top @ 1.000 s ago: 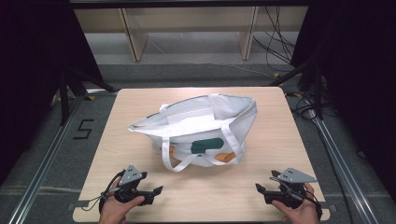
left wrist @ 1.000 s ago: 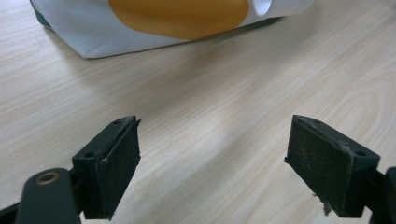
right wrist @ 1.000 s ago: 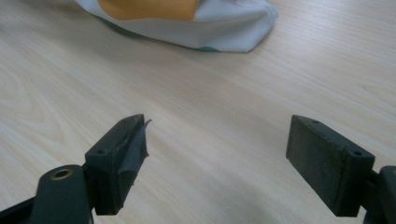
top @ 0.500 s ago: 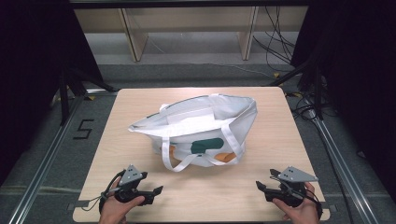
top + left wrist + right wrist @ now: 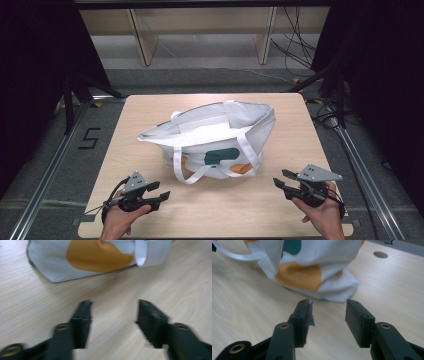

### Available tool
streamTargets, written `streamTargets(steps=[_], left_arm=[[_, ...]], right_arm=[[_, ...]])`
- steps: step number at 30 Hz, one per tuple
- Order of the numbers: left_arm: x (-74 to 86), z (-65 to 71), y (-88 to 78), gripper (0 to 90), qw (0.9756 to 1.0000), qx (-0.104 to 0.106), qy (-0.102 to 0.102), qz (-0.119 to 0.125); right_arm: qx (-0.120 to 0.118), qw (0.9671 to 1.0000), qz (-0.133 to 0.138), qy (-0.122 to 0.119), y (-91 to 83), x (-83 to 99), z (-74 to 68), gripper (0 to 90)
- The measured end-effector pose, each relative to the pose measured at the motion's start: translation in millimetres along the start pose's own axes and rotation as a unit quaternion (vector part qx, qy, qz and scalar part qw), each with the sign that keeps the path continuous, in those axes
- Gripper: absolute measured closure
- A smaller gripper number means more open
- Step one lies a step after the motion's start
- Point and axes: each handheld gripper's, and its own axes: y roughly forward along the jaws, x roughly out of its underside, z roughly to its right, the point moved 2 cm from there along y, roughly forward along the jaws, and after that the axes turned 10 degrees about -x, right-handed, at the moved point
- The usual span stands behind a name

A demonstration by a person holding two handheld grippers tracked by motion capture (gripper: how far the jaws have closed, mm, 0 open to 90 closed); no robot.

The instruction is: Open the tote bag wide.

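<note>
High view. The bag (image 5: 215, 137), white with green and orange patches, lies mid-table on its side, ahead of both tools and apart from them. The left gripper (image 5: 159, 192) and right gripper (image 5: 278, 178) sit near the table's (image 5: 300, 125) close edge, the bag's looped handle (image 5: 192, 172) between and beyond them. Both have just been closing to a half-open gap, nothing between the jaws. Bare wood flanks each tool; the near edge lies just behind the hands, so room to draw back is short.

Left gripper view. The jaws stand parted over bare wood, the bag's (image 5: 100, 257) orange patch ahead. Likely risk: limp cloth slides rather than being pinched, or one layer alone is caught.

Right gripper view. The jaws are likewise parted and empty; the bag's (image 5: 317, 272) folded corner lies just ahead, a table hole (image 5: 380, 254) beyond to the right. A low approach could push the corner away.
</note>
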Motion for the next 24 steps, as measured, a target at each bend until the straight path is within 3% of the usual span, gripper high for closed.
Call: streamTargets(steps=[1,2,4,5,6,7,8,12,13,15,18,24], left_arm=[[-1.7,3.6,0.5,53.6,0.9998,0.003,-0.016,0.007],[-3.4,2.6,0.2,62.6,0.9999,0.007,-0.001,0.01],[-8.4,0.0,-2.5,74.5,0.9999,0.013,0.009,0.004],[-12.3,-0.3,-1.7,79.8,0.9997,0.016,0.003,0.02],[-16.2,-3.7,-3.8,84.1,0.9996,0.013,0.016,0.019],[-20.2,-3.3,-5.8,87.8,0.9997,0.013,0.008,0.021],[-24.8,-6.0,-9.5,89.4,0.9995,0.011,0.022,0.019],[-50.5,-11.4,-24.8,89.6,0.9988,0.021,0.014,0.042],[-58.7,-14.1,-29.2,89.6,0.9985,0.025,0.024,0.041],[-73.9,-16.8,-34.2,89.6,0.998,0.029,0.015,0.054],[-97.9,-22.1,-40.2,89.6,0.9976,0.025,0.031,0.057],[-140.2,-28.1,-39.9,89.6,0.9969,0.019,0.035,0.068]], right_arm=[[-0.001,1.0,-0.001,-0.003,-0.5,-4.5,0.5,59.1],[0.002,0.9999,0.006,-0.013,-0.8,-11.0,1.5,61.4],[0.0,0.9999,0.009,-0.013,-1.8,-20.4,0.5,67.6],[-0.005,0.9998,0.002,-0.018,-3.4,-26.4,0.5,71.5],[-0.003,0.9996,0.012,-0.027,-3.2,-32.5,0.4,75.3],[-0.005,0.9989,0.013,-0.045,-4.1,-39.2,1.5,78.6],[-0.007,0.999,0.011,-0.042,-5.6,-45.5,-0.4,82.8],[-0.017,0.9958,0.021,-0.087,-11.0,-77.5,-1.6,89.0],[-0.015,0.995,0.029,-0.094,-11.1,-86.1,-2.0,89.9],[-0.015,0.994,0.032,-0.103,-14.0,-103.9,-1.1,90.0],[-0.018,0.9937,0.027,-0.107,-15.8,-130.8,-2.3,90.0],[-0.019,0.9915,0.029,-0.125,-10.8,-173.0,1.6,90.0]])
